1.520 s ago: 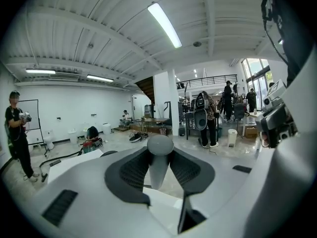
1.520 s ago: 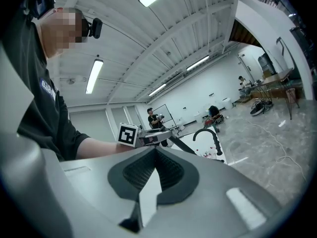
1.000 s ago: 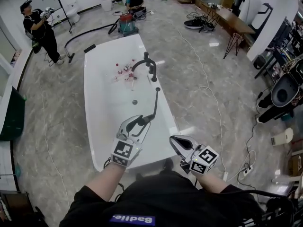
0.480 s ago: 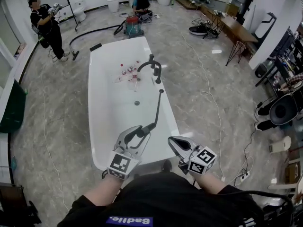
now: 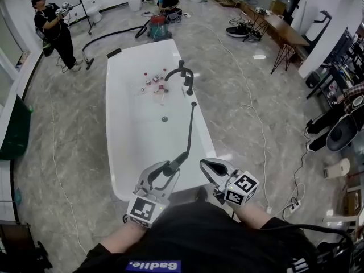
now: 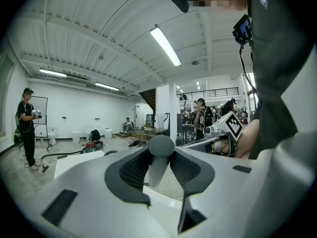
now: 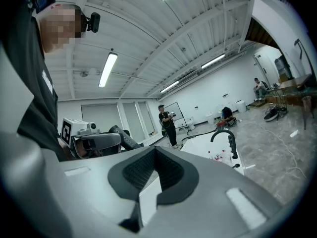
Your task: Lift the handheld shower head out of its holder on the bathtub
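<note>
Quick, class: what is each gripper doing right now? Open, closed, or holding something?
Left gripper: closed on the handheld shower head.
Right gripper: closed, holding nothing.

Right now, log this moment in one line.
left hand-held gripper: shut on shower head | hose: runs to bathtub rim | right hand-held gripper: shut, empty

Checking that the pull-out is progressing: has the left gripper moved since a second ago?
Yes. The left gripper, holding the shower head, has come back along the bathtub toward its near rim.
</note>
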Action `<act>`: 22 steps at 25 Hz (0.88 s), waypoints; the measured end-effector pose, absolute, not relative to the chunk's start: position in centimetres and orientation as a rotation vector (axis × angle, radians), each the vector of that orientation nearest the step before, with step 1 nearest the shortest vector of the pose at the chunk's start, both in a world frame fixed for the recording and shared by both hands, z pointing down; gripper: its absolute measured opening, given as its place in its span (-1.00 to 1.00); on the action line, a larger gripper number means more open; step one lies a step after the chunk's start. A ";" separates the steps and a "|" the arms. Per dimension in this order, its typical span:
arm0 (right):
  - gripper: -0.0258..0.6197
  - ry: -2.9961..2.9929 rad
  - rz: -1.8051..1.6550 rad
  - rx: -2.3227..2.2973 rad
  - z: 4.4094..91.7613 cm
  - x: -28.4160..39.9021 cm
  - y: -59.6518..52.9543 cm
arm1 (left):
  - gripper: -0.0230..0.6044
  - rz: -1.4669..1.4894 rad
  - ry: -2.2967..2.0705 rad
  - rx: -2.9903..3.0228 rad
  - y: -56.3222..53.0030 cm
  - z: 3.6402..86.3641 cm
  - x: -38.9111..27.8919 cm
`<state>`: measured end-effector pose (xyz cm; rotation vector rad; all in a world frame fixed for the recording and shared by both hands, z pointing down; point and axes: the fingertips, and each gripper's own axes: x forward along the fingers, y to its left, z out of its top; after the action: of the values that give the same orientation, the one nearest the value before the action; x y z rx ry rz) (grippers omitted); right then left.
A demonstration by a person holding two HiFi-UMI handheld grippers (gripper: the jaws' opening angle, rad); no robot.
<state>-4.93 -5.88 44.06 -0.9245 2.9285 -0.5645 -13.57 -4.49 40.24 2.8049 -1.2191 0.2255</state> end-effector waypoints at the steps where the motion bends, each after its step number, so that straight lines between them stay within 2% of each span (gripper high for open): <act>1: -0.94 2.930 -0.562 -0.929 44.1 -4.9 -5.8 | -0.50 0.228 -1.216 2.803 -4.3 40.5 -13.5; 22: -0.94 2.948 -0.506 -0.961 44.4 -4.2 -5.7 | -0.50 0.227 -1.171 2.819 -4.2 41.0 -12.1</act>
<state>-4.24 -5.74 44.45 -0.9612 2.9484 -0.5061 -12.14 -4.24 40.97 2.8186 -1.1709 0.2268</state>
